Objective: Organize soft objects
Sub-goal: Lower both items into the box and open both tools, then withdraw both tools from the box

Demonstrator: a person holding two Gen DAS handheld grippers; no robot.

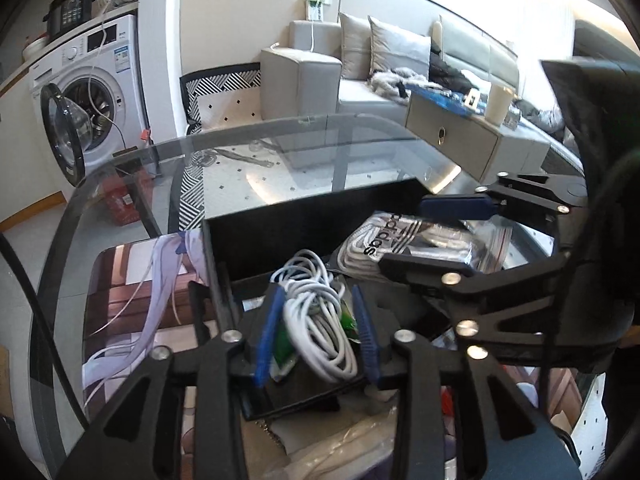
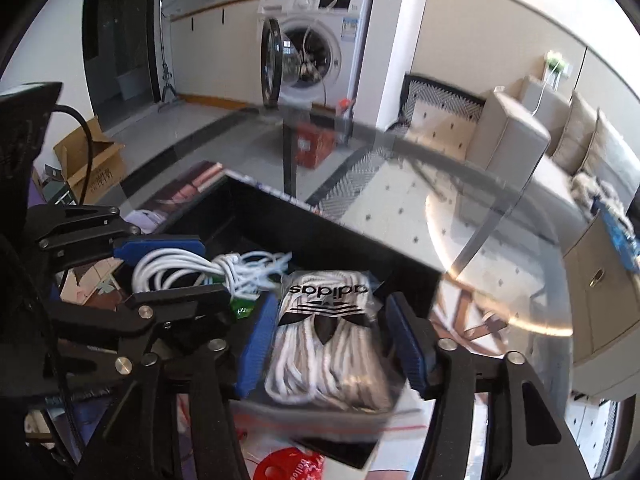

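Observation:
A black open box (image 1: 304, 220) (image 2: 320, 228) stands on the glass table. My left gripper (image 1: 320, 320) is shut on a bundle of white cable (image 1: 316, 320) with a green packet, held over the box's near side. My right gripper (image 2: 336, 332) is shut on a clear bag of white adidas laces (image 2: 328, 328), also over the box. The right gripper (image 1: 440, 236) and the bag (image 1: 392, 240) show at the right of the left wrist view. The left gripper (image 2: 168, 272) and the cable (image 2: 200, 270) show at the left of the right wrist view.
The round glass table (image 1: 240, 160) has a dark rim. A grey drawer box (image 1: 472, 140) sits at its right. Plastic bags and a red disc (image 2: 280, 466) lie near me. A washing machine (image 2: 316, 48), a sofa (image 1: 360, 76) and a cardboard box (image 2: 92, 164) stand beyond.

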